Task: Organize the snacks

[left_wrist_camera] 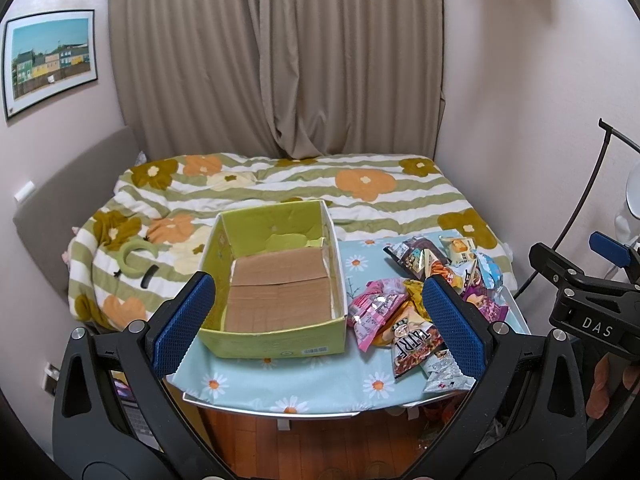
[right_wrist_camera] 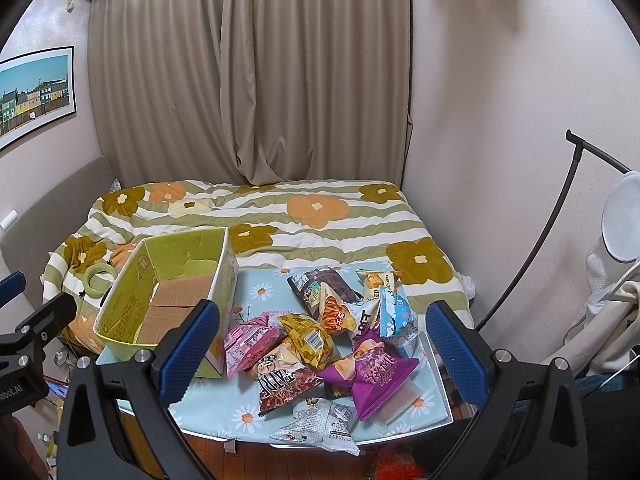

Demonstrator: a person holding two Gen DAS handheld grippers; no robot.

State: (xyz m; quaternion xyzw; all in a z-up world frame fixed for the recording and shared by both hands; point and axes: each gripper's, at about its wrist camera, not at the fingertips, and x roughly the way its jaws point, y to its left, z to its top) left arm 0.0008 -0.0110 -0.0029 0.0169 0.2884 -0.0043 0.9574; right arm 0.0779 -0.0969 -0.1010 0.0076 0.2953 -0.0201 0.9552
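- Right wrist view looks down over the small table (right_wrist_camera: pixel 224 404), with the right claw (right_wrist_camera: pixel 320 352) spread wide and holding nothing; its two blue pads frame the heap of snacks (right_wrist_camera: pixel 320 340).
- That heap lies straight ahead of the right claw and just below it, loosely piled on the table's daisy-print cover, with no packet yet in the box.
- Nearest to the right claw are a purple bag (right_wrist_camera: pixel 374 368) toward its right finger and a grey packet (right_wrist_camera: pixel 320 420) at the table's near edge; a pink packet (right_wrist_camera: pixel 250 338) and a gold packet (right_wrist_camera: pixel 310 338) sit closer to its left finger.
- Off to the left of the right claw, beyond its left finger, stands the green box (right_wrist_camera: pixel 132 280), open and empty down to its cardboard floor.
- Left wrist view shows the left claw (left_wrist_camera: pixel 316 326) also spread and empty, pointing straight at the green box (left_wrist_camera: pixel 272 340), with the snacks (left_wrist_camera: pixel 400 320) off toward its right finger.
- Judging from this, the right claw is the nearer one for a first pick, and the carry would run leftward into the box.
- The purple bag's long axis seems to run slantwise across the right claw's gap, so some turn of the wrist would likely help the pinch.
- Puffy bags may slip or drag neighbours along.
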